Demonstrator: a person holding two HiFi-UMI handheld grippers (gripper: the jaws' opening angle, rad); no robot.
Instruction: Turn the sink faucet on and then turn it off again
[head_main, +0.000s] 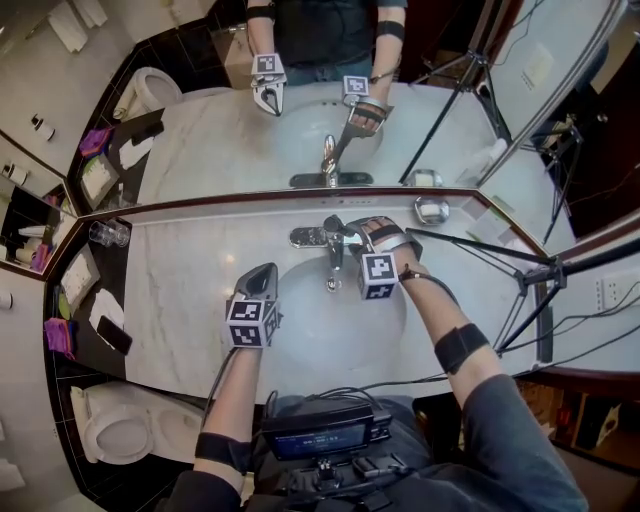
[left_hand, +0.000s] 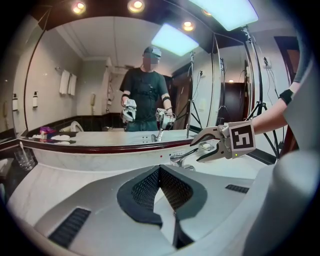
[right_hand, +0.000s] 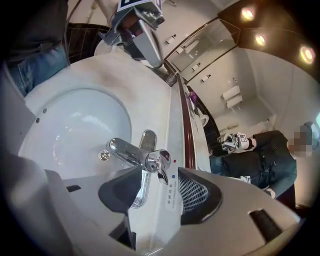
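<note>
1. A marble-clad bathroom, with a pale counter (head_main: 190, 300) under a wide mirror (head_main: 430, 120): a person stands at the white sink (head_main: 300, 350), a gripper in each hand.
2. The faucet (right_hand: 131, 151) sits at the far rim of the sink, close to the mirror. Its small lever (right_hand: 161, 169) tops the chrome body, and no water shows at the spout (right_hand: 114, 145).
3. The right gripper (right_hand: 160, 192) hovers over the faucet with its jaws spread wide. The lever is just ahead of the gap, and neither pad touches it.
4. The left gripper (left_hand: 160, 186) hovers by the sink's near-left rim, jaws pressed together on nothing.
5. Risk: the lever looks short, rounded and polished. Pads closing off-centre would likely slide off it, or clamp the faucet body and move nothing.
6. Risk: a hard pull could open the flow fully and splash the counter and the gripper.
7. Risk: the mirror and its dark red ledge (right_hand: 184, 125) stand just behind the faucet. Overshooting on the way in could knock the far jaw against them.
8. Risk: a lever left short of its closed stop would leave a trickle, and the task unfinished.
</note>
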